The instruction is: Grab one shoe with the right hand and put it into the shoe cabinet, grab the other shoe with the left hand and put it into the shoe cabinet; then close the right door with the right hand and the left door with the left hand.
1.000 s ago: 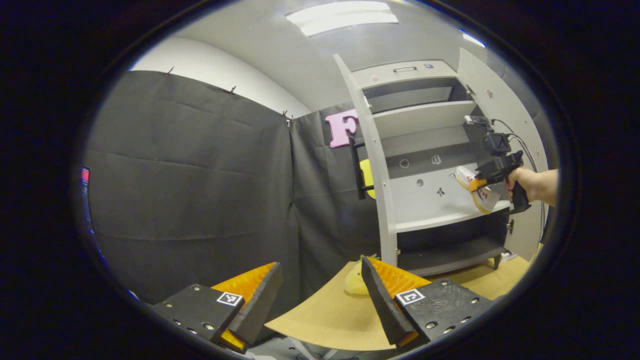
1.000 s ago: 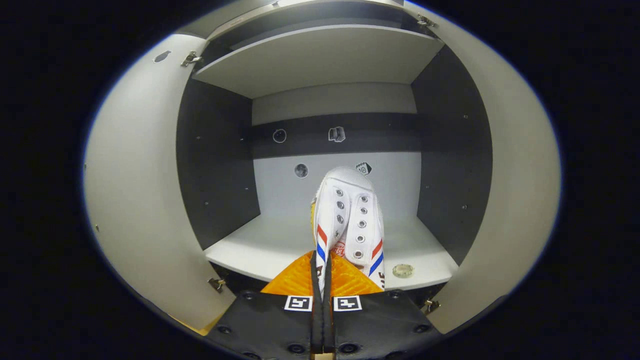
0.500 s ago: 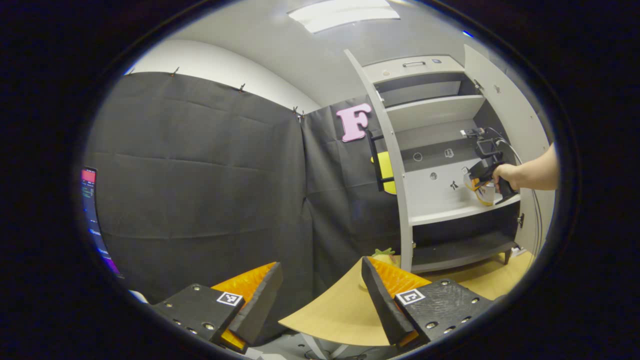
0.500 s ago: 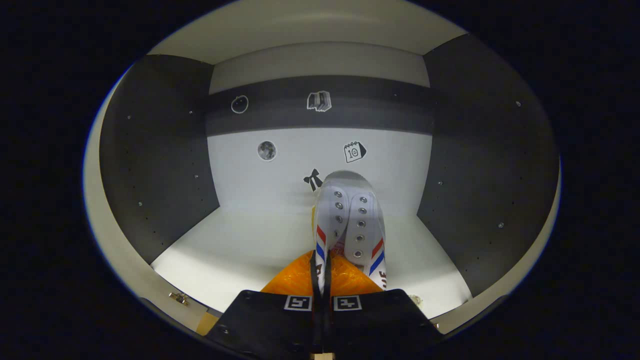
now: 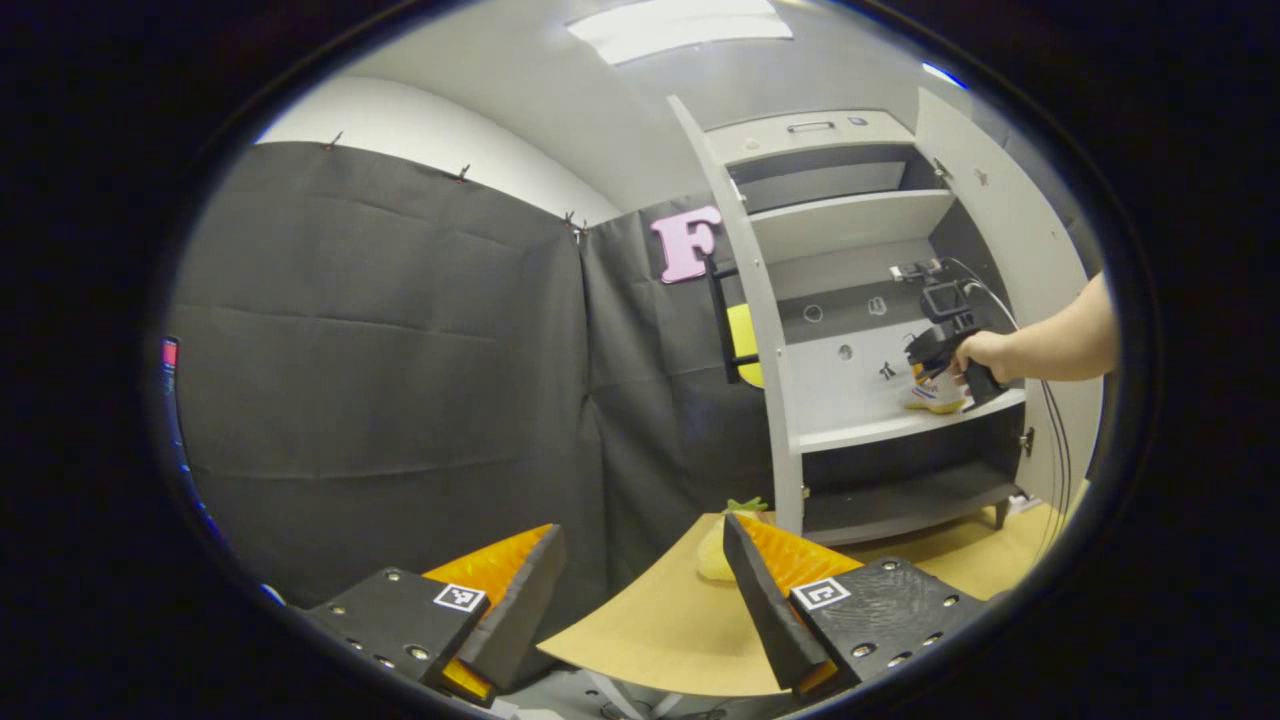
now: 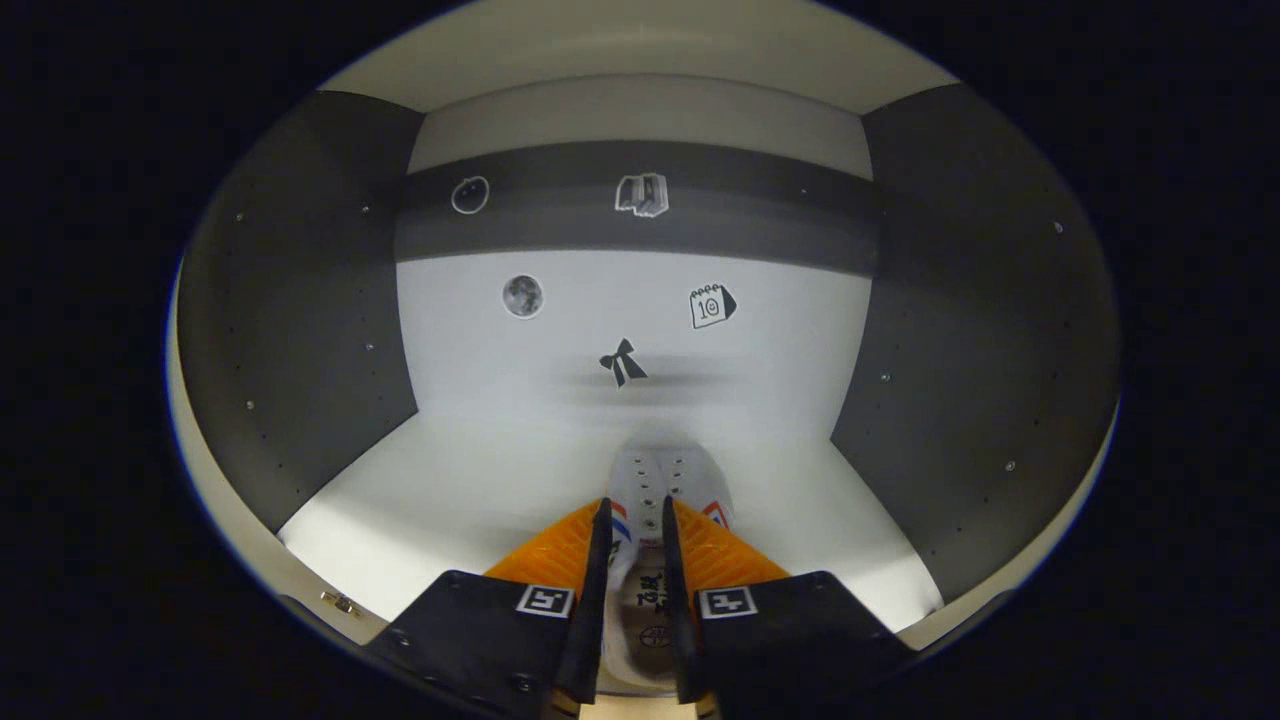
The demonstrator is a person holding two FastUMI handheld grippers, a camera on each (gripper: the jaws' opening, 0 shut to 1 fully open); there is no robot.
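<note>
Right gripper (image 6: 634, 560): jaws parted a little, the white sneaker (image 6: 655, 490) lying between them on the middle shelf (image 6: 480, 490) of the shoe cabinet (image 6: 300, 300), toe toward the back panel at 12 o'clock. Whether the fingers pressed the shoe could not be told. Open shelf surface lay at 9 to 10 o'clock and at 2 to 3 o'clock of the shoe; dark side walls bounded the compartment at both sides, well apart from the fingers. Small stickers (image 6: 622, 362) sat on the back panel above the toe.

Left gripper (image 5: 640, 590): jaws wide open, holding nothing, above the near edge of a tan table (image 5: 660, 630). A yellow plush toy (image 5: 715, 560) lay on the table at 12 o'clock, just beside the gripper's right-side finger. Black cloth wall filled 9 to 11 o'clock.

In the left gripper view, at 1 to 2 o'clock: the cabinet with the left door (image 5: 745, 330) and the right door (image 5: 1000, 230) both swung open. A hand (image 5: 985, 352) held the right gripper inside the middle compartment, with the sneaker resting on that shelf. The lower shelf (image 5: 900, 500) was dark.
</note>
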